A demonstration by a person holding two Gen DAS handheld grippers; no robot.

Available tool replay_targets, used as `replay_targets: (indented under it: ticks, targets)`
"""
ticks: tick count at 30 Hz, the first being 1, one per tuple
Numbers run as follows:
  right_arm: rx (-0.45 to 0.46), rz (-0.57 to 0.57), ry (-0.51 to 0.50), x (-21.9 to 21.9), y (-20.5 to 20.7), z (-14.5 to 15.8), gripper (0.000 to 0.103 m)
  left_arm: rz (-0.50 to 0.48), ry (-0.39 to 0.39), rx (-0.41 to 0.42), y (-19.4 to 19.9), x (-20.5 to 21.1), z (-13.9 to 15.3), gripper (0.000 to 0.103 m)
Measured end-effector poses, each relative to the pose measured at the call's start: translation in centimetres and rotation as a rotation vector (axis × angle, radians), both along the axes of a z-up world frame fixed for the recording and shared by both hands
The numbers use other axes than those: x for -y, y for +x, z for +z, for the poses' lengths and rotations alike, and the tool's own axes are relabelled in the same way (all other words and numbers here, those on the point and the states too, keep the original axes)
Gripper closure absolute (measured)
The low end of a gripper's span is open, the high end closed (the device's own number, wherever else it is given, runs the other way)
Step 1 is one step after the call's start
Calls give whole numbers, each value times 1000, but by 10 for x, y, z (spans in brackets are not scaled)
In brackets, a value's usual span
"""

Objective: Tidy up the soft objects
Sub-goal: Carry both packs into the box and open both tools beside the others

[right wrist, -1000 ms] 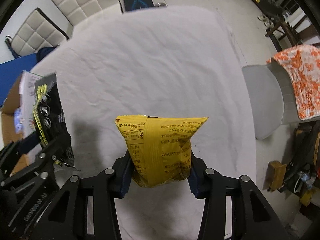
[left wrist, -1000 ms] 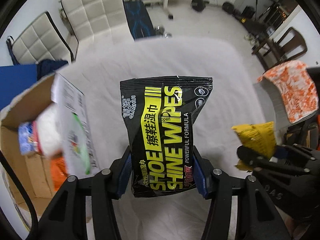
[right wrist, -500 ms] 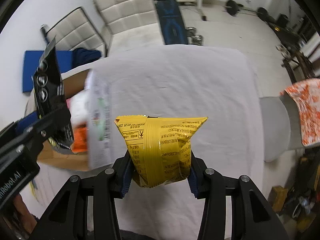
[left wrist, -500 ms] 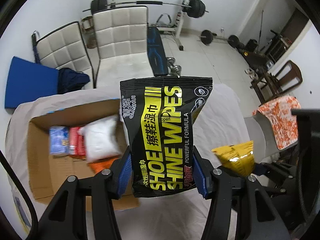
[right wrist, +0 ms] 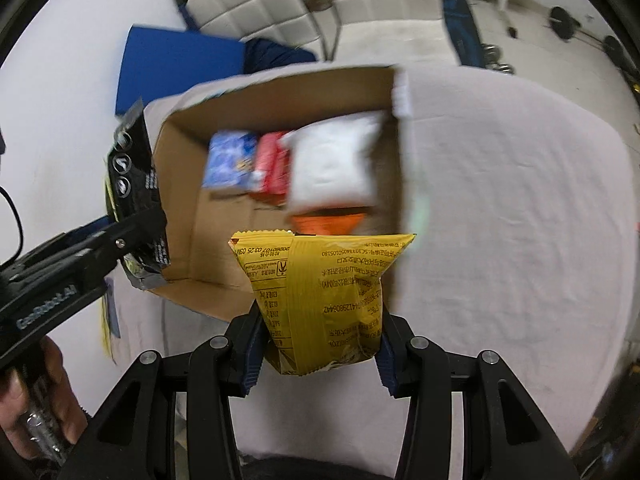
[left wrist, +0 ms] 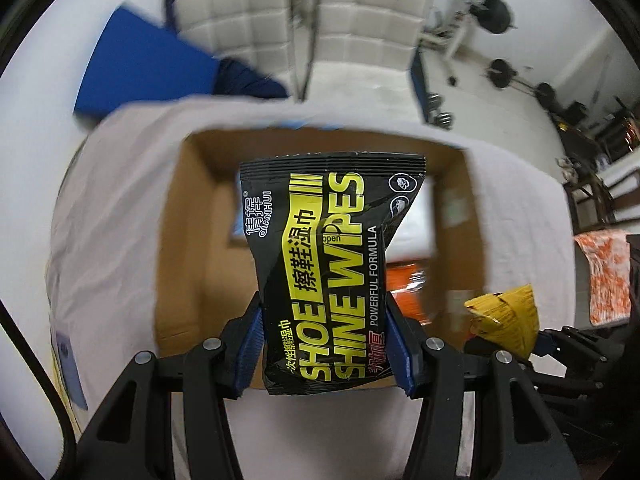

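Observation:
My left gripper is shut on a black and yellow shoe wipes pack and holds it above the open cardboard box. My right gripper is shut on a yellow snack bag and holds it over the box's near right corner. The box holds a white pack, a blue pack, a red pack and an orange pack. The wipes pack and the left gripper also show at the left of the right wrist view. The yellow bag shows at the right of the left wrist view.
The box stands on a table under a white cloth. Two white padded chairs and a blue mat lie beyond the table. Gym weights are at the back right. An orange patterned cloth hangs at the right.
Both grippers have swung left with their packs, from over the bare cloth to over the cardboard box. The box now fills the middle of both views.

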State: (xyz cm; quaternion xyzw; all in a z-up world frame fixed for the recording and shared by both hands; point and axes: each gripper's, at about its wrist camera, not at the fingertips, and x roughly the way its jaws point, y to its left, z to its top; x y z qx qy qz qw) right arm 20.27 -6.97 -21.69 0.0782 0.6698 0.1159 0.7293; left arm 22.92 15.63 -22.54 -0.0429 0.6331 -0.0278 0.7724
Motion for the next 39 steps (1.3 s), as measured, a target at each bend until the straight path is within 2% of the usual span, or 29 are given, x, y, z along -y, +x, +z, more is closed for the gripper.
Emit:
replay_targets:
  ticks: [2, 5, 11, 17, 25, 32, 39]
  targets:
    - [-21, 16, 18, -27, 5, -14, 54, 39, -37, -43, 5, -22, -17, 51]
    - [-37, 27, 19, -55, 16, -35, 54, 60, -44, -104, 14, -42, -44, 51]
    - [-80, 30, 0, -103, 29, -79, 54, 24, -61, -233, 30, -59, -100, 51]
    - [-106, 32, -32, -122, 35, -115, 54, -46, -65, -323, 39, -56, -133, 51]
    - [-139, 30, -57, -127, 39, -141, 54, -100, -55, -379, 46, -48, -150, 50]
    - [-171, 18, -57, -128, 39, -152, 52, -74, -37, -388, 53, -30, -153, 49]
    - [-160, 29, -87, -124, 38, -152, 47, -64, -37, -392, 44, -28, -155, 49]
